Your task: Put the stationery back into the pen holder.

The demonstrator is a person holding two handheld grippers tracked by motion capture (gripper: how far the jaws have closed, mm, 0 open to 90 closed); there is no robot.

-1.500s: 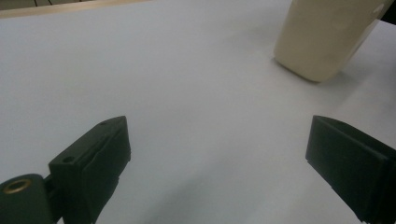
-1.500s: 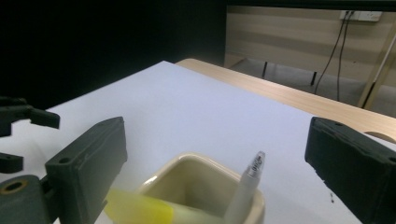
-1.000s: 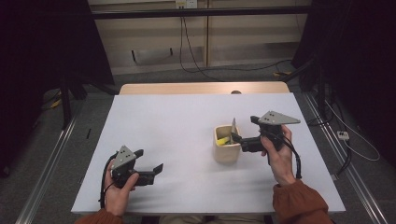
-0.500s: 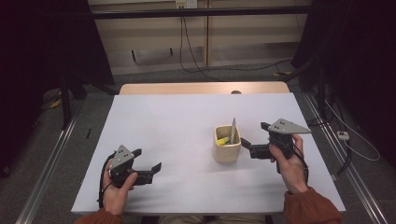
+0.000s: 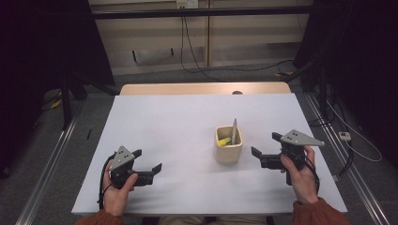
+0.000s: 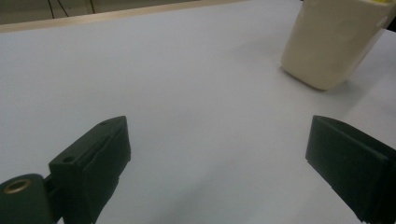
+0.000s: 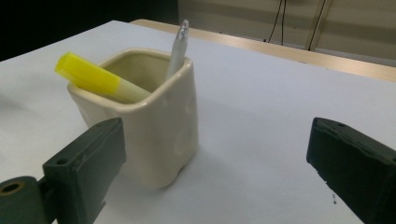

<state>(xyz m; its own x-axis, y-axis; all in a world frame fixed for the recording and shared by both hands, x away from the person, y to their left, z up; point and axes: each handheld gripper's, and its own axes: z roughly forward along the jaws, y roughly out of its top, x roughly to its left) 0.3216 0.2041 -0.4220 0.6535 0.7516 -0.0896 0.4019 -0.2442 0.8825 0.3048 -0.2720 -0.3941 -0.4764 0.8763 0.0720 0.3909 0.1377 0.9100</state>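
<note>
A cream cup (image 5: 228, 145) stands on the white table (image 5: 187, 117), a little right of centre and toward the near side. It is glazed ceramic, squarish with rounded corners and faint dimples in its wall. Two things stick out of it: a yellow marker (image 7: 95, 78), plastic and chunky, leaning over the rim toward 9 o'clock in the right gripper view, and a slim silver pen (image 7: 178, 44), standing nearly upright in the far corner.

The right gripper (image 5: 264, 154) is held at the cup's 3 o'clock, near it but apart. Its jaws are spread wide and grip nothing; in the right gripper view the cup sits just beyond the left jaw, partly behind it. Bare tabletop lies between the jaws and the cup, with nothing in the way.

The left gripper (image 5: 149, 167) is at about 8 o'clock from the cup, well apart, low over the near left part of the table. Its jaws also gape wide and are empty. In the left gripper view the cup (image 6: 334, 39) shows at 1 o'clock, with smooth matte table between.

The jaws are black, blocky, matte. A pale wooden edge (image 5: 202, 88) runs along the table's far side, and cables (image 5: 206, 65) trail on the grey floor behind.
</note>
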